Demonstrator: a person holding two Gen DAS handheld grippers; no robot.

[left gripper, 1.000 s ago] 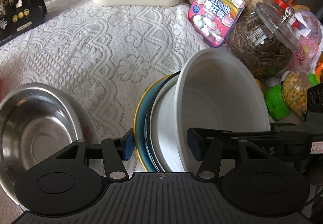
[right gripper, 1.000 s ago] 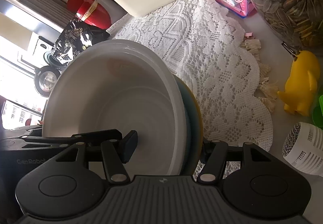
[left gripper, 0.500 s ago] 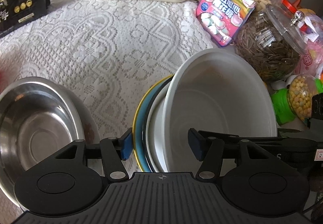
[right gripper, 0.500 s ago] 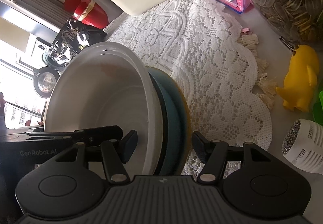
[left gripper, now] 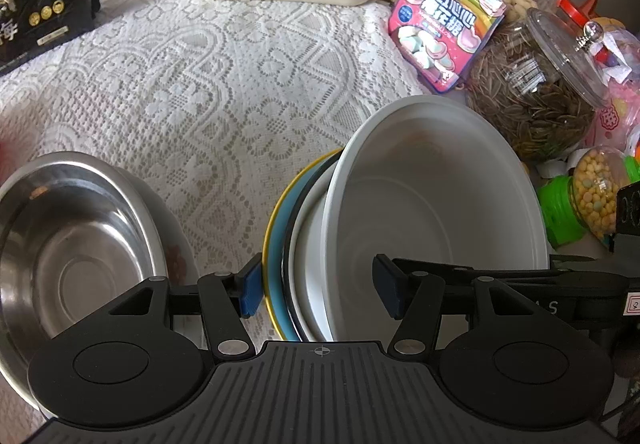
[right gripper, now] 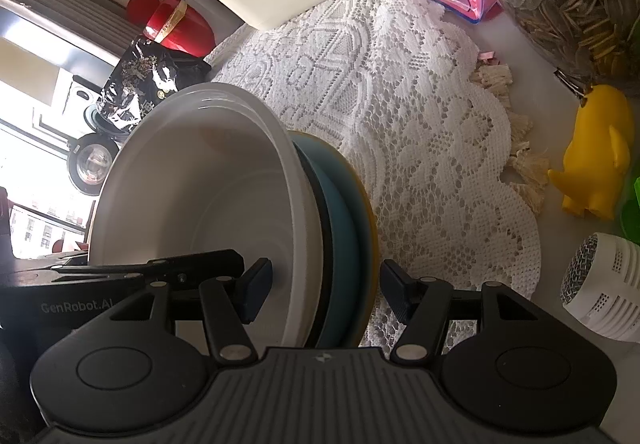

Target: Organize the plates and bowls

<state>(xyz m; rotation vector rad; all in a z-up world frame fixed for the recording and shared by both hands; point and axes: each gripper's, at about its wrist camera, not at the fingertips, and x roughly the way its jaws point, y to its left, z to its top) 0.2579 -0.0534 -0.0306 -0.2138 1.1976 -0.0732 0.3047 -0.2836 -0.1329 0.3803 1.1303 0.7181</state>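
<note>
Stacking step nearing end: white bowl [left gripper: 436, 196] sitting on blue plate [right gripper: 344, 244], on lace cloth [left gripper: 192, 92]. My left gripper [left gripper: 318, 286] and right gripper [right gripper: 326, 292] straddling stack, jaws open, pads apparently clear. Next, probably: withdrawing both without tipping bowl.

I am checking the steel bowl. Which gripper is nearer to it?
Left. The left gripper is just beside the steel bowl; the right gripper straddles the white bowl, further away.

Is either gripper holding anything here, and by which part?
Cannot be told. Both grippers straddle the near rims of the tilted white bowl and nested plates. The left gripper's pad looks against the plate edge; the right gripper's outer pad stands just clear.
</note>
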